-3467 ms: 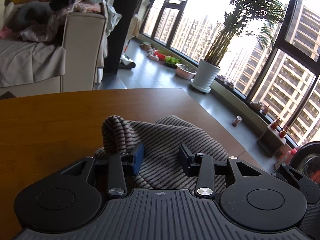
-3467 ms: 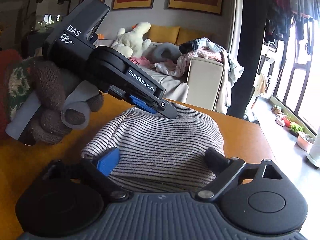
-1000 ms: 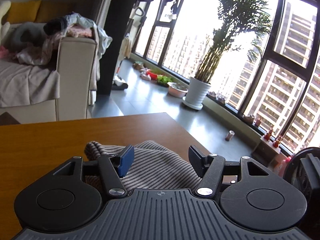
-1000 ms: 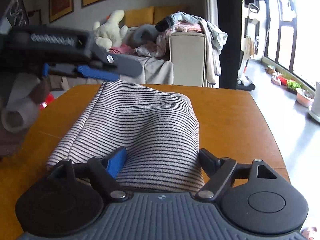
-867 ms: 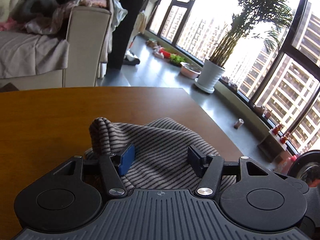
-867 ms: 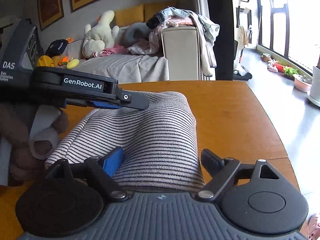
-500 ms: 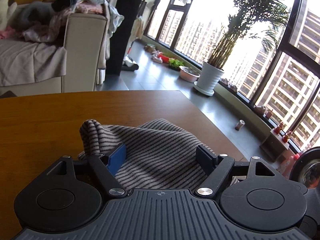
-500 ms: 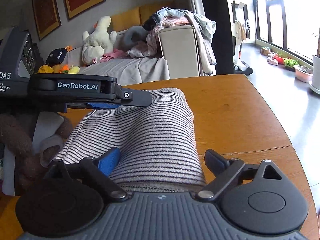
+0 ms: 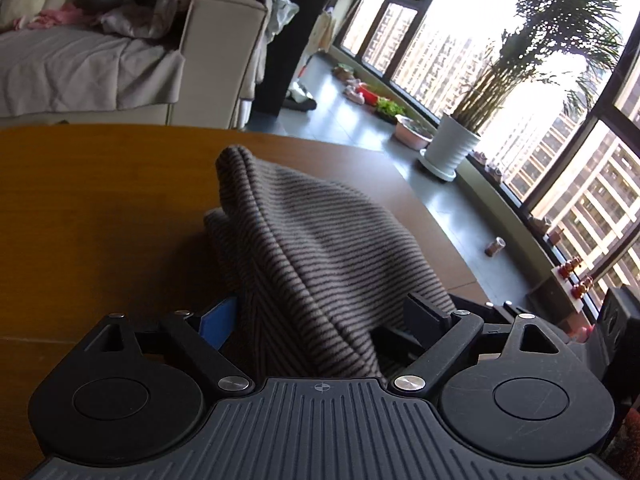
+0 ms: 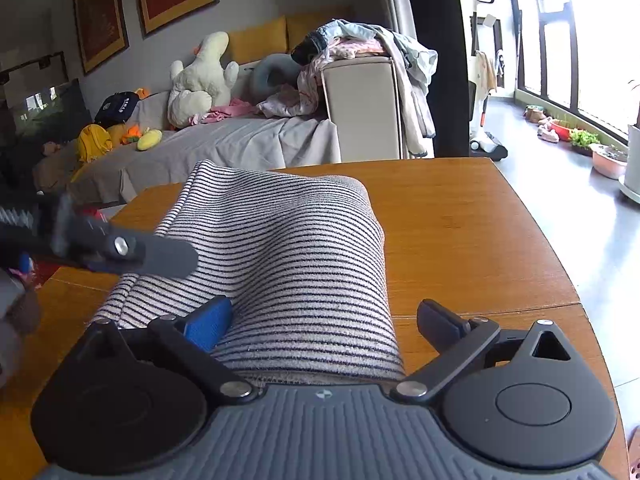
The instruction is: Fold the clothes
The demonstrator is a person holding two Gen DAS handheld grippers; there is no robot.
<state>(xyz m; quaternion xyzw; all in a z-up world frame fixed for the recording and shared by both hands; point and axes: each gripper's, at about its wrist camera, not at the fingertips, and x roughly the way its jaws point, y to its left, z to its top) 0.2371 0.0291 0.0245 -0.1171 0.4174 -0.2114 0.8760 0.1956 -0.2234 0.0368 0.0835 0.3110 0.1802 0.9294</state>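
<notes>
A folded striped garment lies in a mound on the wooden table. In the left wrist view one fold stands up at its far end. My left gripper is open, its blue and black pads wide apart on either side of the near end of the cloth. In the right wrist view the same striped garment runs away from me across the table. My right gripper is open around its near edge. The left gripper shows blurred at the left, beside the cloth.
The table's right edge drops to a grey tiled floor. A sofa with plush toys and piled clothes stands behind the table. A potted plant and small items line the window. A gloved hand is at the left.
My left gripper's fingers have spread wider and the view has tipped down onto the cloth. In the right wrist view the left gripper has slid left and lower, off the top of the garment.
</notes>
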